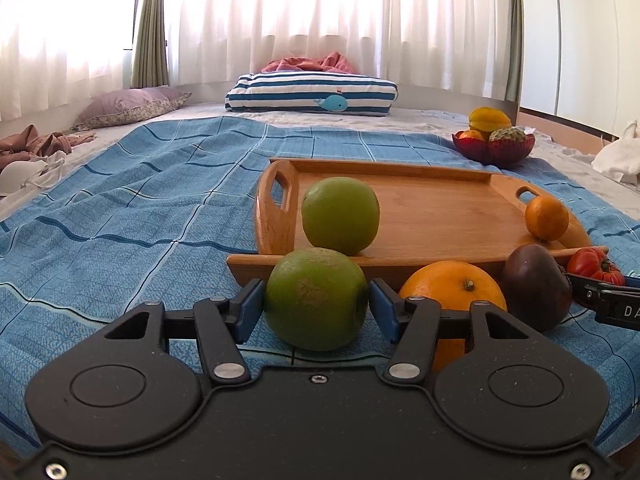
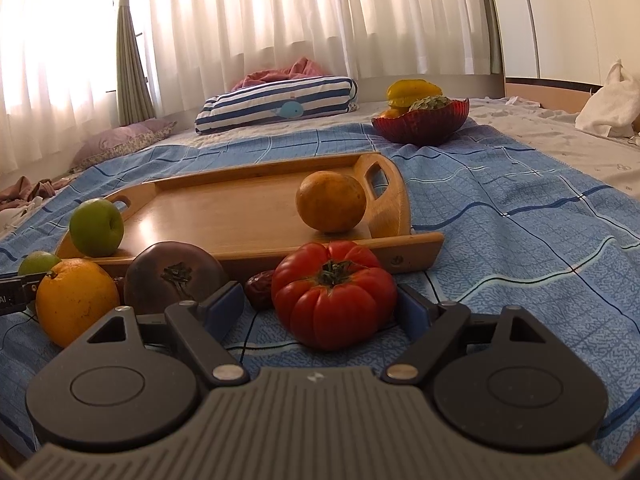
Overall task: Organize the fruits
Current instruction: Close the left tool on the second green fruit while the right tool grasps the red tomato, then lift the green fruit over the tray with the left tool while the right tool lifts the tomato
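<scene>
Flanking green fruit [image 1: 316,298], left gripper [image 1: 316,308]

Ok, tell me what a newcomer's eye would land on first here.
First the two fruits right at the cameras: a green fruit between the left gripper's pads, and a ribbed red tomato in the right gripper's wider gap, both on the blue cloth. Behind them is a wooden tray holding a green apple and a small orange.

Black left tool [image 1: 316,300], blue pads [image 1: 248,310], silver screws.
</scene>
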### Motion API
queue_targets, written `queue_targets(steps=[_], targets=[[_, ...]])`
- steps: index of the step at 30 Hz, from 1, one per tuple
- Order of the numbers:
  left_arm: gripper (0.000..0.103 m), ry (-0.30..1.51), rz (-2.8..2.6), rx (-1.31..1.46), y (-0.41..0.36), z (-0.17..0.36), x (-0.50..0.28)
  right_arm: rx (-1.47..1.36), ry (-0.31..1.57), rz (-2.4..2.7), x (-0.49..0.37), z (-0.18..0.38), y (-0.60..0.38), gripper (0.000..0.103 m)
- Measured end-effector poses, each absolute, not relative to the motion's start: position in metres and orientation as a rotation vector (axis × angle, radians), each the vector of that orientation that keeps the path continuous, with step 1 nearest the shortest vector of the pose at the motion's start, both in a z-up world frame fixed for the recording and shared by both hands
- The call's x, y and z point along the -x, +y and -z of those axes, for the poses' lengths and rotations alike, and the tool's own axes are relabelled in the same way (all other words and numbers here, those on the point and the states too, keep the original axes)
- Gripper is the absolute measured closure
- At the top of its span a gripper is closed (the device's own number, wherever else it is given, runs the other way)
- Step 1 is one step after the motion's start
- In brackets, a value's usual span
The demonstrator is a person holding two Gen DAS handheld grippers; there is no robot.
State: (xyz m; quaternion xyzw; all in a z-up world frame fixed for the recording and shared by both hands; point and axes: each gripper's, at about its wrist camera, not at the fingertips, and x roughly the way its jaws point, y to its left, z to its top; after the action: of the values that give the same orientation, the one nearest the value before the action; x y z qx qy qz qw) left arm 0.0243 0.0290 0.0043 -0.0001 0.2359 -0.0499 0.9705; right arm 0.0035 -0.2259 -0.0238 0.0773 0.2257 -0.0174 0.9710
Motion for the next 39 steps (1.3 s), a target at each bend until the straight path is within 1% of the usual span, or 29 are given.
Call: queue_targets(steps=[9, 14, 15, 21, 24, 25, 26, 28, 29, 39], targets=[[0.042, 0.479, 0.084, 0.01, 0.031, -0.005, -0.027, -0.14, 0.46, 0.035, -0.004, 0.024, -0.224, 0.017], [0.045, 0.496, 0.095, 0.041, 0.034, -0.004, -0.031, -0.129, 0.462, 0.035, -0.005, 0.025, -0.222, 0.017], [0.047, 0.5, 0.099, 0.048, 0.035, -0.004, -0.032, -0.129, 0.462, 0.035, -0.005, 0.025, -0.222, 0.017], [0.047, 0.498, 0.095, 0.042, 0.034, -0.004, -0.032, -0.122, 0.464, 0.035, -0.005, 0.026, -0.222, 0.018], [0.047, 0.5, 0.092, 0.044, 0.034, -0.005, -0.031, -0.122, 0.465, 0.036, -0.005, 0.026, -0.222, 0.02], [0.047, 0.501, 0.09, 0.046, 0.033, -0.005, -0.031, -0.122, 0.463, 0.04, -0.005, 0.026, -0.222, 0.024], [0.047, 0.501, 0.089, 0.047, 0.033, -0.006, -0.03, -0.123, 0.461, 0.05, -0.005, 0.026, -0.223, 0.025], [0.048, 0.5, 0.087, 0.048, 0.033, -0.006, -0.028, -0.132, 0.458, 0.062, -0.004, 0.025, -0.224, 0.034], [0.048, 0.5, 0.086, 0.05, 0.033, -0.007, -0.027, -0.136, 0.457, 0.072, -0.003, 0.025, -0.226, 0.036], [0.048, 0.5, 0.069, 0.028, 0.033, -0.012, -0.016, -0.16, 0.45, 0.082, 0.002, 0.02, -0.229, 0.037]])
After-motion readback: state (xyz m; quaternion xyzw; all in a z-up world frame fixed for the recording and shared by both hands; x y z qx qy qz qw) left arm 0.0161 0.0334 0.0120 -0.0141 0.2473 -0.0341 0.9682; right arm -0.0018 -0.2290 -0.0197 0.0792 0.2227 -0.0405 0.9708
